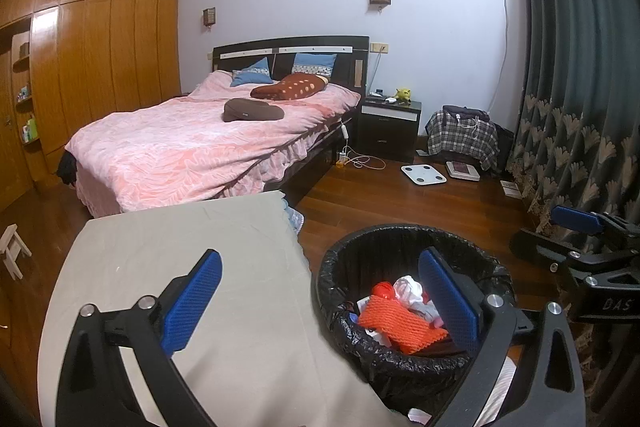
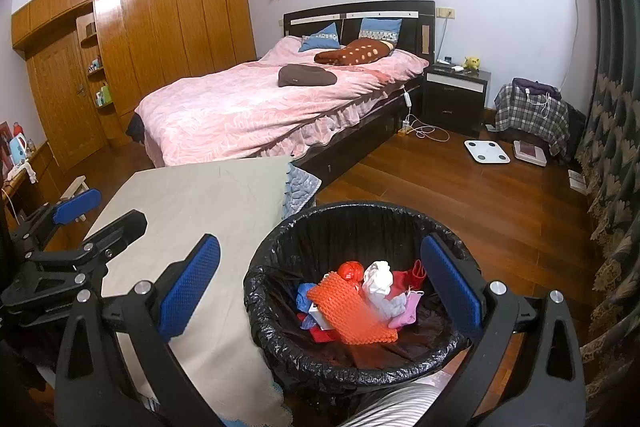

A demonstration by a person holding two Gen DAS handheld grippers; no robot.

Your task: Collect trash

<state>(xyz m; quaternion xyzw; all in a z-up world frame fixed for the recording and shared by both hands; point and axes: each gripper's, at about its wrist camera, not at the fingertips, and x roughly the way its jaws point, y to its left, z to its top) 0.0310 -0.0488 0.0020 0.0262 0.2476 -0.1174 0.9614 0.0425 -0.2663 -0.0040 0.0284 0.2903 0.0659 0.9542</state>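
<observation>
Left gripper [image 1: 320, 301]: jaws wide, holding nothing, above the cloth-covered table [image 1: 192, 267].
Bin [image 2: 360, 363]: one, black-lined, just beside the table's right edge.
Trash: inside it, one orange foam net [image 2: 352, 311], one white crumpled wad [image 2: 378, 277], some cloth scraps; likely light, soft, crushable; pinch mid-body.
Right gripper [image 2: 320, 299]: spread wide, empty.

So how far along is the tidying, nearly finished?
Looks nearly finished. Done: the bin already holds an orange net, a red ball and crumpled paper. In hand: nothing; the left claw and right claw are open and empty. Left: no trash shows on the table.
</observation>
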